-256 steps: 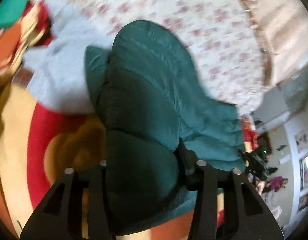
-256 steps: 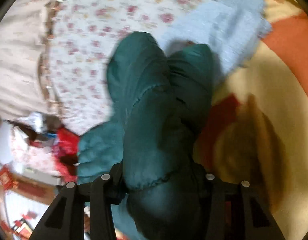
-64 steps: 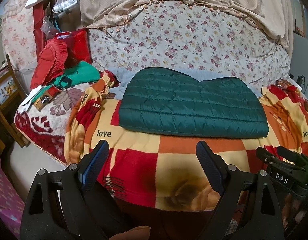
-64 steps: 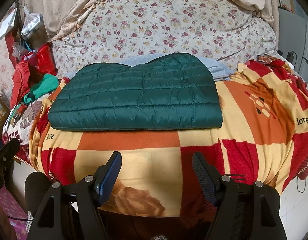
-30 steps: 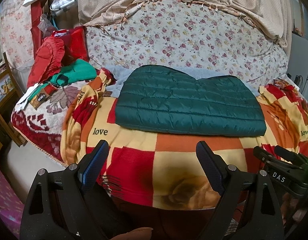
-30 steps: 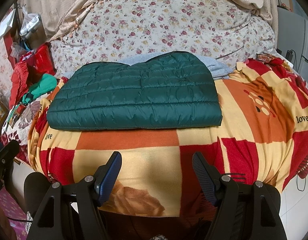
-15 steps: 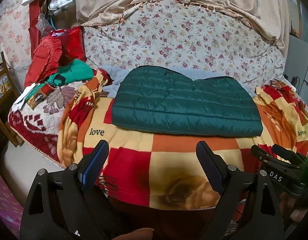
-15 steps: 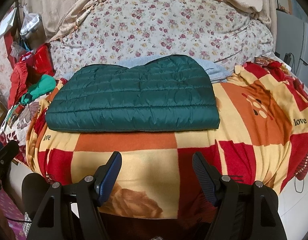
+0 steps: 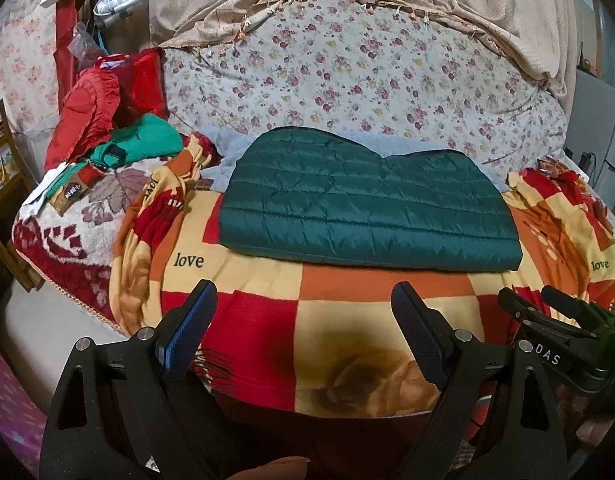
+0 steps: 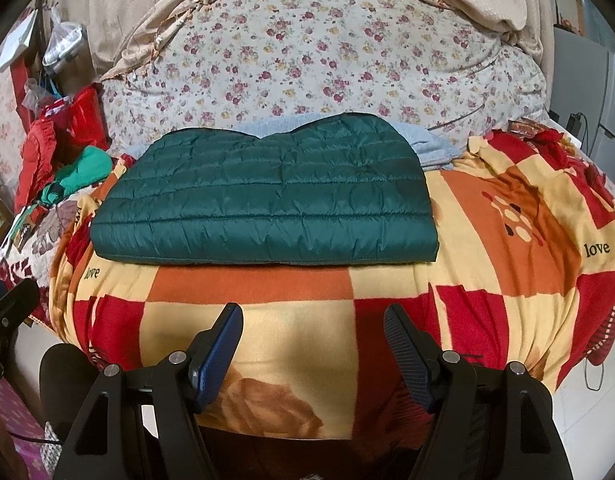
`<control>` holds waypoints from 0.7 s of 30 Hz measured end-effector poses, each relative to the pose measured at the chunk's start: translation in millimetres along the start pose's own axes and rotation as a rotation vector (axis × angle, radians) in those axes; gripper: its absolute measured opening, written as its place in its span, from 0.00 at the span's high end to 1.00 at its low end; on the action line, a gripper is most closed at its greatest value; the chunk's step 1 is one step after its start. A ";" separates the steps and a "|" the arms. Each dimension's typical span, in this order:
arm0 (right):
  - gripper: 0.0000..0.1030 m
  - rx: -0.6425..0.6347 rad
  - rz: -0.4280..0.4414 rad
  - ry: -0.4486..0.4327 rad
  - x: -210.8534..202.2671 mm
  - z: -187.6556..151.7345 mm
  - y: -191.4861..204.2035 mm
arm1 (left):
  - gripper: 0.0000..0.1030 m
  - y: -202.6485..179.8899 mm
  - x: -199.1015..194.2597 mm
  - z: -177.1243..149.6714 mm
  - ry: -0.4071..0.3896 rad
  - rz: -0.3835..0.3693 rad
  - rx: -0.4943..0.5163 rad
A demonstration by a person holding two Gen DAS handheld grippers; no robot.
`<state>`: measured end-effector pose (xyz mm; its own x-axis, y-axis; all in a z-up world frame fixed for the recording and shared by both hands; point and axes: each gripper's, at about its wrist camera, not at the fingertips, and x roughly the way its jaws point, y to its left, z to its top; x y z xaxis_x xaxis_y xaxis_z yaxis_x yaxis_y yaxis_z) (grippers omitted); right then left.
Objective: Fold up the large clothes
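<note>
A checked blanket (image 10: pixel 507 200) covers the bed across the middle of both frames, and the folded green jacket (image 10: pixel 267 200) lies flat on it at centre, its far edge over a pale blue cloth (image 10: pixel 427 144). Only the left view shows the leaf-patterned blanket (image 9: pixel 79 216) at left and the other tool's black tip at lower right. At the bottom of each frame, the left gripper (image 9: pixel 303 320) and right gripper (image 10: pixel 313 340) are spread wide, released, holding nothing, near the blanket's front edge and apart from the jacket.
</note>
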<state>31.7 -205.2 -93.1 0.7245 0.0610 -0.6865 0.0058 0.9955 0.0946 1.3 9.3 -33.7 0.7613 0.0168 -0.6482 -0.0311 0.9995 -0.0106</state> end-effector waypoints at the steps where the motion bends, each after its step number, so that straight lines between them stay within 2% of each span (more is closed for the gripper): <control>1: 0.31 -0.002 0.000 0.001 0.0 0.0 -0.2 | 0.14 -0.5 -0.1 -0.4 0.001 -0.003 0.000; 21: 0.31 -0.006 -0.002 -0.001 0.7 -0.7 -0.6 | 0.14 3.1 3.7 3.0 0.014 -0.023 -0.003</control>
<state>31.7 -205.7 -94.2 0.7250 0.0589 -0.6862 0.0032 0.9960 0.0889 6.0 12.5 -33.9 0.7528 -0.0064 -0.6582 -0.0158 0.9995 -0.0278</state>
